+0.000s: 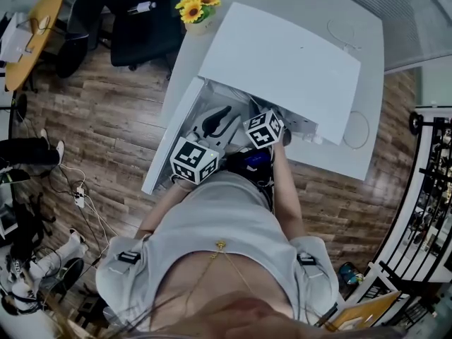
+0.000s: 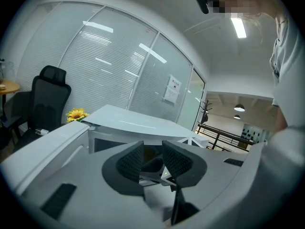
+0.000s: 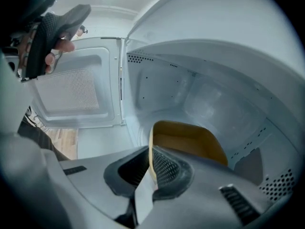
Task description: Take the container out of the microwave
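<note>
The right gripper (image 3: 150, 165) is clamped shut on the thin wall of the container (image 3: 190, 140), its two black pads, cross-hatched like rubber mesh, pinching the near rim from inside and outside. The container is a mustard-yellow tub with rounded corners and a smooth, matte, plastic-looking surface; it sits inside the microwave (image 1: 282, 62), on the floor of the cavity (image 3: 214, 99) and towards its front. The cavity walls are glossy white and gently curved at the corners, with rows of small punched vent holes along the upper left edge and the lower right side. The door (image 3: 76, 87) stands swung open to the left, a white frame around a window of fine metal mesh. The left gripper (image 2: 152, 155) is held outside the oven beside the door, its ribbed black pads standing apart with nothing between them but its own mechanism. From the head view the microwave is a plain white box with a flat, smooth top, set on a white worktop (image 1: 364, 41) with rounded corners, and a bunch of yellow sunflowers (image 1: 198, 6) stands at the worktop's far edge above a wood-plank floor (image 1: 106, 119).
</note>
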Tool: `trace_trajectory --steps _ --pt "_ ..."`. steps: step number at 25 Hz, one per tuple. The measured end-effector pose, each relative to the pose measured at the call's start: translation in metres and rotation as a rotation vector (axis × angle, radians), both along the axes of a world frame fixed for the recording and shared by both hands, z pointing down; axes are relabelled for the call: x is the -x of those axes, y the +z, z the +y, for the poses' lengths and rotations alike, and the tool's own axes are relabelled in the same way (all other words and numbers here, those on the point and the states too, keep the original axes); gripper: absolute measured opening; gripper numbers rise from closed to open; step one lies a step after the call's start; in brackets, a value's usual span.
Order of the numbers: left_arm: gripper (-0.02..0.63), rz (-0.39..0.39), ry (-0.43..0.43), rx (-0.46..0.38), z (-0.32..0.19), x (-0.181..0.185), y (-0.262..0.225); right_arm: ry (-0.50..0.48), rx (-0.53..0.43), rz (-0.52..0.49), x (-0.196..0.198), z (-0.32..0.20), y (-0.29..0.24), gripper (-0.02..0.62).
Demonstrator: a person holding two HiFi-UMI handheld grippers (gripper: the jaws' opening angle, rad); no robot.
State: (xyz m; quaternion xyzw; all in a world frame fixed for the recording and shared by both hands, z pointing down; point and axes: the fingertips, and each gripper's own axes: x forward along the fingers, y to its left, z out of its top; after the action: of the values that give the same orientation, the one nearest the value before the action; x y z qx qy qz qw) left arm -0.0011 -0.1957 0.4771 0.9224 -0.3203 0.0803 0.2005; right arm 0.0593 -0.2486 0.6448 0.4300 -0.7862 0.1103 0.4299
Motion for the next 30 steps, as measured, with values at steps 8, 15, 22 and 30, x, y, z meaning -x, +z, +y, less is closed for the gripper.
trace_trajectory --steps 8,15,22,30 --pt "0.121 0.0 -0.01 -0.005 0.002 0.0 -0.001 0.001 0.004 -0.003 -0.001 0.006 0.0 0.031" --pt "0.121 0.0 -0.012 -0.004 0.004 0.0 -0.001 -0.006 -0.004 0.007 0.0 0.006 -0.001 0.031" --pt "0.121 -0.008 -0.005 -0.004 0.008 -0.003 0.001 -0.019 -0.006 0.011 0.0 0.008 -0.001 0.031" --pt "0.121 -0.024 -0.009 -0.002 0.011 -0.005 0.003 -0.033 -0.002 0.007 -0.001 0.01 0.003 0.031"
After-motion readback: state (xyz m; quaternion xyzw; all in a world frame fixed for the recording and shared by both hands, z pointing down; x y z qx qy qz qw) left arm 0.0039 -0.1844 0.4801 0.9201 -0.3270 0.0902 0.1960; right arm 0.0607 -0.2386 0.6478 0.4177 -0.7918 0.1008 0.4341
